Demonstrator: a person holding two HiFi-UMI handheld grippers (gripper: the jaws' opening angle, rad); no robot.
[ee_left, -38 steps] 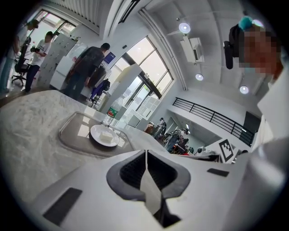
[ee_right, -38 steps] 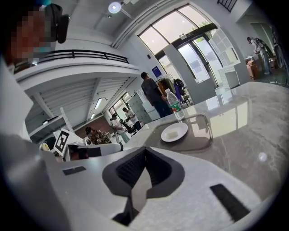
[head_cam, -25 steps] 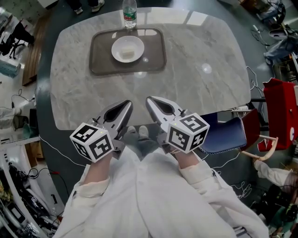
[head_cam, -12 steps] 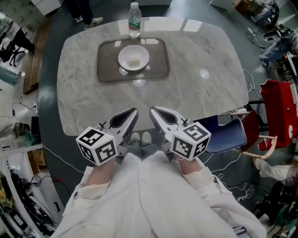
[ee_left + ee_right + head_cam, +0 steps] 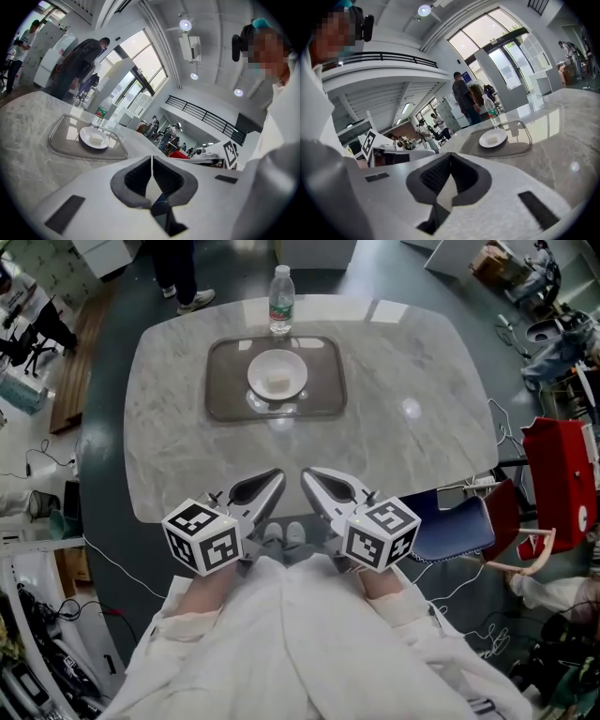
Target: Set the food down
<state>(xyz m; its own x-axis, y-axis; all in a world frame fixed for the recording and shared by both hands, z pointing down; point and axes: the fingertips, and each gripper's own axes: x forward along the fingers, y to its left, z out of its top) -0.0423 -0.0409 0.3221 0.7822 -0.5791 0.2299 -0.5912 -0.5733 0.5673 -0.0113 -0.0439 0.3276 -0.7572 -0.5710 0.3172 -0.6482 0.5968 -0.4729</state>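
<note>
Hovering side by side over the near edge of the marble tabletop [image 5: 403, 427], the left gripper [image 5: 272, 480] and the right gripper [image 5: 312, 478] were held close to the person's body, with white sleeves [image 5: 192, 615] behind their marker cubes. Their tips pointed toward the far side of the tabletop and leaned in slightly toward each other. In the left gripper view the dark padded fingers [image 5: 136, 178] were pressed together along a thin seam, with nothing between them. The right gripper view showed the same: its fingers [image 5: 433, 176] met tip to tip and carried nothing.

The food [image 5: 277, 382], a small pale block, lay in a white bowl [image 5: 255, 381] well apart from both grippers, across the tabletop. The bowl stood on a grey tray [image 5: 225, 399] with rounded corners, roughly at its middle. A clear plastic bottle [image 5: 280, 298] with a green label stood upright just beyond the tray's far edge.

Below the grippers, the toes of two shoes [image 5: 284, 532] showed on the dark floor between them. A blue chair [image 5: 450, 507] stood by the tabletop's right near corner. Both gripper views also took in several people [image 5: 462, 96] standing in the bright hall beyond the tabletop.
</note>
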